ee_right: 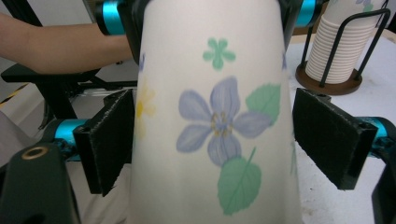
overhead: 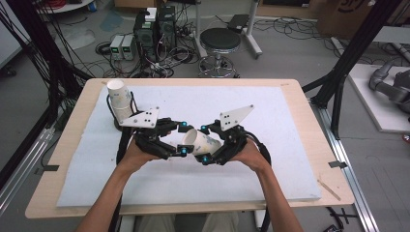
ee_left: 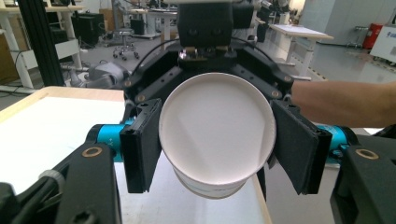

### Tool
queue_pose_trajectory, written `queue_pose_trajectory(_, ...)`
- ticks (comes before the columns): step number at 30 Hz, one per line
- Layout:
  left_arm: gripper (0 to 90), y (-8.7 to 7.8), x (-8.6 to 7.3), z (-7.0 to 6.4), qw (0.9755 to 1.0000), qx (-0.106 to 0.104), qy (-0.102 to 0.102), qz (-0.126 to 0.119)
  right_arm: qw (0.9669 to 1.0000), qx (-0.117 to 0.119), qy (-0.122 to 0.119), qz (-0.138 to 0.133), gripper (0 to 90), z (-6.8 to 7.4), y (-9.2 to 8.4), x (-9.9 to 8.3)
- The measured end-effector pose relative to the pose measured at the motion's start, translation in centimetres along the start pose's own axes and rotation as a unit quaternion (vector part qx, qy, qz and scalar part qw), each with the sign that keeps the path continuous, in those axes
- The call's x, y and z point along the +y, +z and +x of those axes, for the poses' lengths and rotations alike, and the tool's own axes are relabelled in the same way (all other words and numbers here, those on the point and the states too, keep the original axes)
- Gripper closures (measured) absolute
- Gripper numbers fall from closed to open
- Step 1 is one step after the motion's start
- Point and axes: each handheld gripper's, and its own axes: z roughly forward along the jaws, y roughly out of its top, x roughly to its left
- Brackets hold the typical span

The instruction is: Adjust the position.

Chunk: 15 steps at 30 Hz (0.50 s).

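Observation:
A white paper cup (overhead: 200, 140) printed with blue flowers and green leaves lies level above the white mat, held between my two grippers. Its open end (ee_left: 215, 135) faces the left gripper view. My left gripper (overhead: 183, 140) is shut on the cup, with its black pads (ee_left: 140, 144) pressed against both sides of the rim. My right gripper (overhead: 205, 143) comes from the other side. Its pads (ee_right: 107, 140) stand on either side of the cup's body (ee_right: 210, 121). The right-hand pad (ee_right: 327, 144) shows a thin gap to the cup.
A stack of paper cups (overhead: 120, 101) stands in a black wire holder (ee_right: 334, 46) at the back left of the white mat (overhead: 270, 145). The mat covers most of the wooden table (overhead: 309, 140). A stool (overhead: 220, 41) and computers stand on the floor beyond.

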Motion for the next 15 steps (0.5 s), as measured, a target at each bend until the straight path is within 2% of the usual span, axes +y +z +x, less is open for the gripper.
queue_pose_trajectory(12, 36.7, -0.56, 0.33, -0.03, 1.0, 0.004, 0.001, -0.003, 0.9999, 0.002, 0.008, -0.006, 16.5, -0.04, -0.12, -0.42)
queue_pose_trajectory(15, 36.7, -0.59, 0.36, -0.02, 1.0, 0.005, 0.002, -0.004, 1.0, 0.005, 0.005, -0.006, 19.3, -0.1, -0.17, -0.42)
